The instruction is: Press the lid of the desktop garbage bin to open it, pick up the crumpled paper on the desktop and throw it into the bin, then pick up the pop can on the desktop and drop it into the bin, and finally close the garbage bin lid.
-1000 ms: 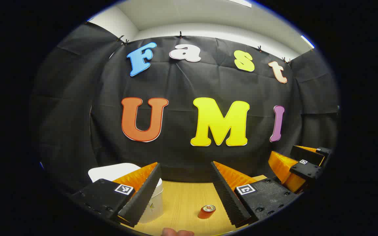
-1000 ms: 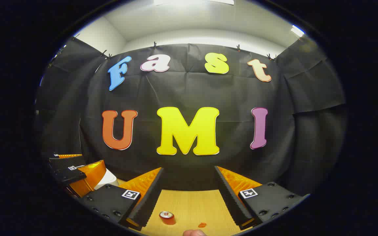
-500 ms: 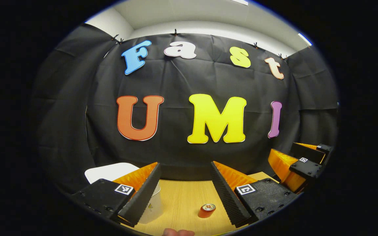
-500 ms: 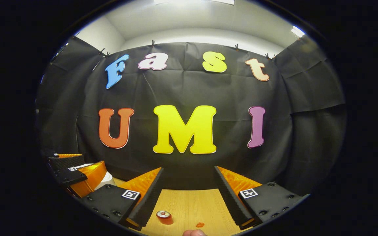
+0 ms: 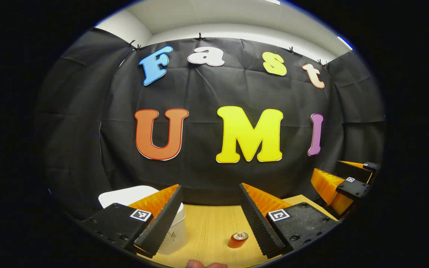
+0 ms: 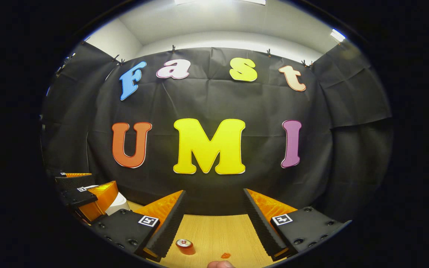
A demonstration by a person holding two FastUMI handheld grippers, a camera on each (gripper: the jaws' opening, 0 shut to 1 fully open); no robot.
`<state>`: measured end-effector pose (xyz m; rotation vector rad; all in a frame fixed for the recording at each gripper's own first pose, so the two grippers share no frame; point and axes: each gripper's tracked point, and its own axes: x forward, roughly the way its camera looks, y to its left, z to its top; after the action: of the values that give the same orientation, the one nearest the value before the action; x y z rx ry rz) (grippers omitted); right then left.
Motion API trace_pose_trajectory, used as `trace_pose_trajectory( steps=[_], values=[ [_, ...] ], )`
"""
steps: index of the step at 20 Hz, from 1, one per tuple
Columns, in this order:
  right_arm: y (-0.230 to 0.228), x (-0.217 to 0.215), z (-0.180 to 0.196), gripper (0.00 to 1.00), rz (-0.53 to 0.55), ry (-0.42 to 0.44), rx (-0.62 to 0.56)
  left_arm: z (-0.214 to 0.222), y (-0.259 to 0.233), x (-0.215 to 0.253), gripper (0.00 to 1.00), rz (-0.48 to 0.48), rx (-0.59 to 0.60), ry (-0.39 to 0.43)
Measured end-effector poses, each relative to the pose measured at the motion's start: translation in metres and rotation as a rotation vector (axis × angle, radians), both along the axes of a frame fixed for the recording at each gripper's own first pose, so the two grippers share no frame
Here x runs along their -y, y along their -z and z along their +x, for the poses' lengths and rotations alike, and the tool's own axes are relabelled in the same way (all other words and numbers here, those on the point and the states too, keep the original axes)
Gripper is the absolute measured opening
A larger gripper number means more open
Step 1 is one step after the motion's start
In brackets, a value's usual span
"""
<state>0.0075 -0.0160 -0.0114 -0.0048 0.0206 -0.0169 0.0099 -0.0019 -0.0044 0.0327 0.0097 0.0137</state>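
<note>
An orange pop can (image 5: 238, 239) lies on its side on the wooden desktop (image 5: 207, 223), low between my left gripper's (image 5: 210, 188) open fingers. The white garbage bin (image 5: 125, 194) stands at the left, partly behind the left finger; its flat lid faces up. In the right gripper view the same pop can (image 6: 184, 245) lies by the left finger of my open right gripper (image 6: 214, 193), and the bin (image 6: 119, 203) peeks out beyond the left gripper (image 6: 102, 179). Both grippers hover above the desk holding nothing. The right gripper (image 5: 328, 172) sits at the far right of the left gripper view.
A small orange scrap (image 6: 225, 255) lies on the wood near the front edge. A thumb tip (image 6: 220, 264) shows at the bottom of the right gripper view, and another thumb tip (image 5: 205, 265) at the bottom of the left gripper view. The black cloth wall (image 6: 214, 100) closes the desk's far side.
Both views shifted only a little. The can slid slightly right in the left gripper view and slightly left in the right gripper view. Both grippers stayed open.
</note>
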Motion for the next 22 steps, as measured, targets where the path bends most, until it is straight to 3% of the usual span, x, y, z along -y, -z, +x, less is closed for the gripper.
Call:
trace_pose_trajectory(
  steps=[10,18,19,20,22],
  values=[
    [0.006,0.012,0.006,0.94,0.01,0.003,-0.015,0.01,0.007,0.007,0.98,0.001,-0.018,-0.006],
    [0.012,0.023,0.013,0.94,-0.01,-0.001,-0.028,0.018,0.019,-0.003,0.95,-0.022,-0.054,-0.069],
    [0.011,0.024,0.014,0.94,-0.012,-0.001,-0.027,0.019,0.019,-0.008,1.0,-0.022,-0.053,-0.082],
    [0.011,0.025,0.015,0.94,-0.014,-0.004,-0.027,0.021,0.017,-0.014,0.92,-0.018,-0.049,-0.099],
    [0.013,0.026,0.017,0.94,-0.02,-0.01,-0.034,0.024,0.017,-0.029,0.9,0.001,-0.045,-0.137]
  ],
)
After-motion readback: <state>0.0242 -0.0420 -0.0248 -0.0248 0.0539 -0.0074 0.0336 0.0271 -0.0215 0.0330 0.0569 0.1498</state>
